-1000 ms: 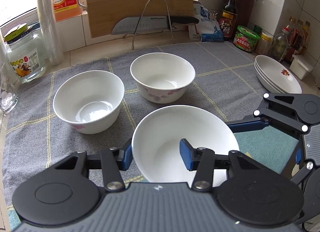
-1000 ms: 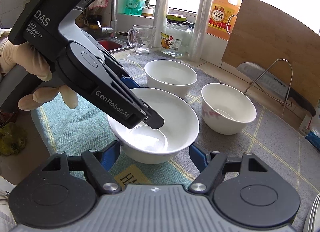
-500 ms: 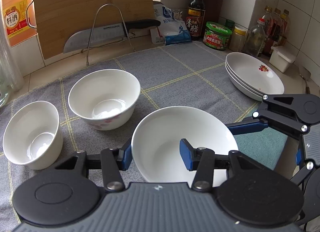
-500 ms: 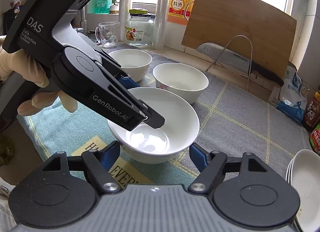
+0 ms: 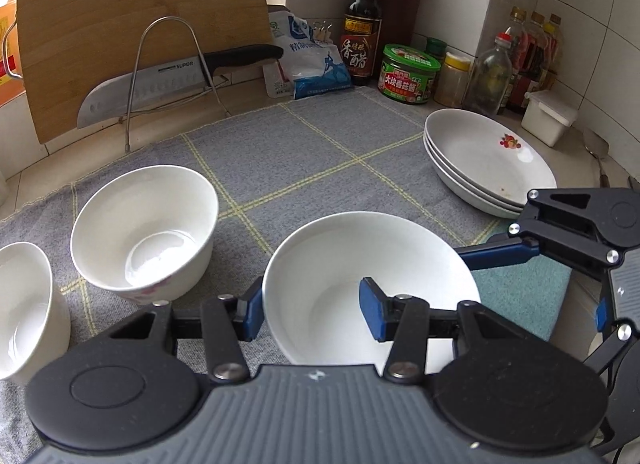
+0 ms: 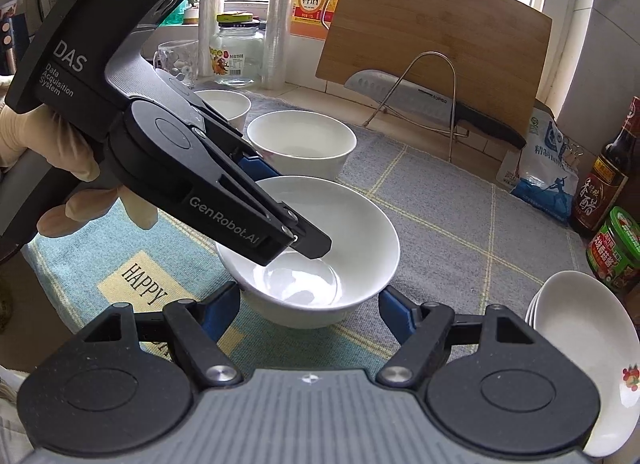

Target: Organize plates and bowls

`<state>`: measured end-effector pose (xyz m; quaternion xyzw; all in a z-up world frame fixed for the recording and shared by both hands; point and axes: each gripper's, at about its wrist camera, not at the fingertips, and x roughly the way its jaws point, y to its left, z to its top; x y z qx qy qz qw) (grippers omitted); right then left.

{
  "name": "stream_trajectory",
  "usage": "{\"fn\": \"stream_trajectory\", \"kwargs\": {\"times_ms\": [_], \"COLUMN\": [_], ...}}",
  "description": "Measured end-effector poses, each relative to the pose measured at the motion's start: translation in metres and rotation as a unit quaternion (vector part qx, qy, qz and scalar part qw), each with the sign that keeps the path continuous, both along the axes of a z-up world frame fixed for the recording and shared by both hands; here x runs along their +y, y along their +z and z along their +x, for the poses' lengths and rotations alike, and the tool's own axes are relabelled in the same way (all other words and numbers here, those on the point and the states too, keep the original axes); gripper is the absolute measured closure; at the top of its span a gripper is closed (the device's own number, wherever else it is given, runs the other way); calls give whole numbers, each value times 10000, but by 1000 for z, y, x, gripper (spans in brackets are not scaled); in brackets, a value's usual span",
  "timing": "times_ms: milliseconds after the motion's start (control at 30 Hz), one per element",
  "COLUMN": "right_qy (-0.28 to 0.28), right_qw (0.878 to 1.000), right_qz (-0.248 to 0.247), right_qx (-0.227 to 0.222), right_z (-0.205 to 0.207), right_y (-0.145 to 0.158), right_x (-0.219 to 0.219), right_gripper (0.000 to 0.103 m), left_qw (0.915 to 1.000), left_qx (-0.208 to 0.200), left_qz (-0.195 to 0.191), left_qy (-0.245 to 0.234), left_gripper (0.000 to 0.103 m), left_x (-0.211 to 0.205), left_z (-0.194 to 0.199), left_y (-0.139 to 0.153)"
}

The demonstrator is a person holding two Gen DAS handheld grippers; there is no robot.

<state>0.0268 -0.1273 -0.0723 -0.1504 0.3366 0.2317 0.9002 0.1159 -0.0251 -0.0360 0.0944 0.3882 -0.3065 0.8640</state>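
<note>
- The left claw (image 5: 311, 314) pinches the near-left rim of a wide white bowl (image 5: 340, 264): 1 blue pad sits inside the wall, the other outside.
- The right claw (image 6: 310, 310) is spread wide, its 2 blue-padded fingers (image 6: 394, 314) flanking the same wide white bowl (image 6: 360, 240) low on its outer wall; contact cannot be judged.
- That bowl is glossy, smooth ceramic, shallow and round, and sits over the grey woven mat (image 5: 304, 151) with yellow grid lines on the tabletop.
- Left of it stand 2 deeper white bowls: a pink-flowered bowl (image 5: 152, 223) and an edge bowl (image 5: 24, 304), cut off by the frame.
- To the right, well apart, 3 shallow white plates (image 5: 484, 159) are stacked, the top one bearing a small red motif.
- Farthest back, a bamboo cutting board (image 5: 140, 27) leans behind a wire rack (image 5: 168, 59) holding a steel knife (image 5: 152, 83).
</note>
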Motion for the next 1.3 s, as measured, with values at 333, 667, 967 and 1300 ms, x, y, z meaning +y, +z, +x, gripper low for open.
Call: {"fn": "stream_trajectory", "kwargs": {"times_ms": [333, 667, 967, 1300], "right_qy": [27, 9, 121, 64], "right_qw": [10000, 9999, 9997, 9998], "right_qz": [-3, 30, 137, 167], "right_qx": [67, 104, 136, 25], "right_z": [4, 6, 7, 3], "right_y": [-5, -8, -8, 3], "right_x": [3, 8, 9, 3], "right_gripper": [23, 23, 3, 0], "left_qw": [10000, 10000, 9998, 9968], "left_qx": [64, 8, -75, -390], "left_qz": [-6, 12, -158, -130], "left_qy": [26, 54, 80, 686], "left_gripper": [55, 55, 23, 7], "left_x": [2, 6, 11, 37], "left_z": [2, 0, -5, -20], "left_y": [-4, -7, -6, 13]}}
